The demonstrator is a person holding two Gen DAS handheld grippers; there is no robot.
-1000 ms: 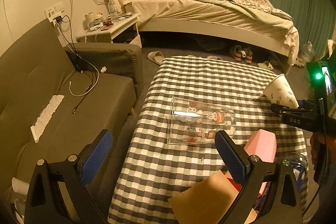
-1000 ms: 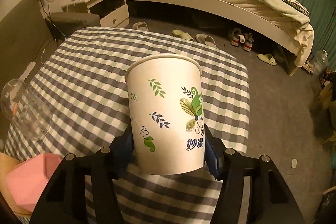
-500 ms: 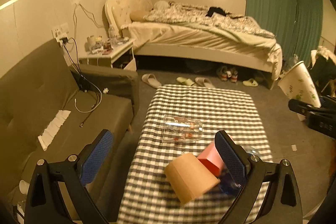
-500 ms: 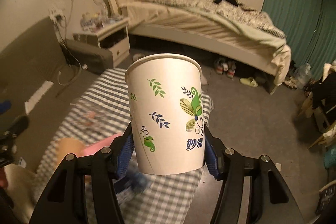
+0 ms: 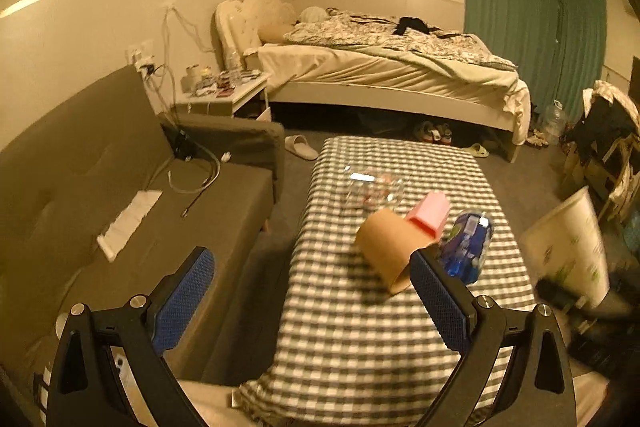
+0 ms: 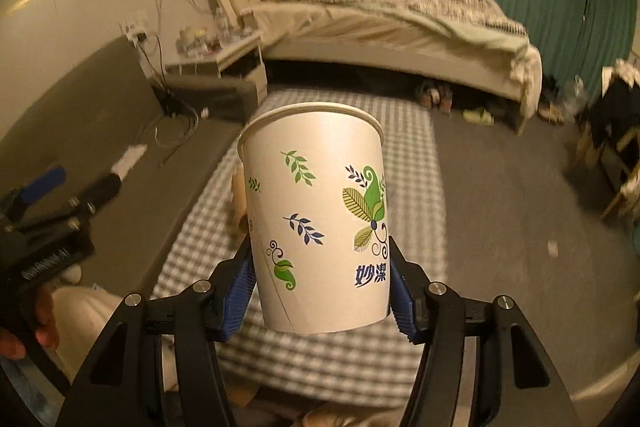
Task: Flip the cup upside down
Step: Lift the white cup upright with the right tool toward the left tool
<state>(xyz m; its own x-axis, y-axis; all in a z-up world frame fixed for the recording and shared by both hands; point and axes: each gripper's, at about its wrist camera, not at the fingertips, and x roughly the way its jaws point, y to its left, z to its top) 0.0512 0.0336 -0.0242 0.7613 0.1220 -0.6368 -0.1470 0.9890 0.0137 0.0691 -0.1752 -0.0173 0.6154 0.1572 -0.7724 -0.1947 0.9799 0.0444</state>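
Observation:
My right gripper (image 6: 320, 287) is shut on a white paper cup (image 6: 316, 211) with green leaf prints, held upright in the air above the near end of the checkered table (image 6: 332, 355). The same cup shows blurred at the right edge of the left wrist view (image 5: 568, 247), off the table's right side. My left gripper (image 5: 312, 295) is open and empty, high above the near left part of the table (image 5: 360, 347). It also shows at the left of the right wrist view (image 6: 48, 195).
On the table lie a clear glass (image 5: 372, 187), a brown paper cup (image 5: 388, 251), a pink cup (image 5: 430, 213) and a blue bottle (image 5: 466, 247). A grey sofa (image 5: 120, 187) stands left, a bed (image 5: 392, 75) behind, a chair with clothes (image 5: 608, 147) right.
Both grippers have pulled back and up from the table, so more of the room shows. The paper cup stays clamped and upright in my right gripper.

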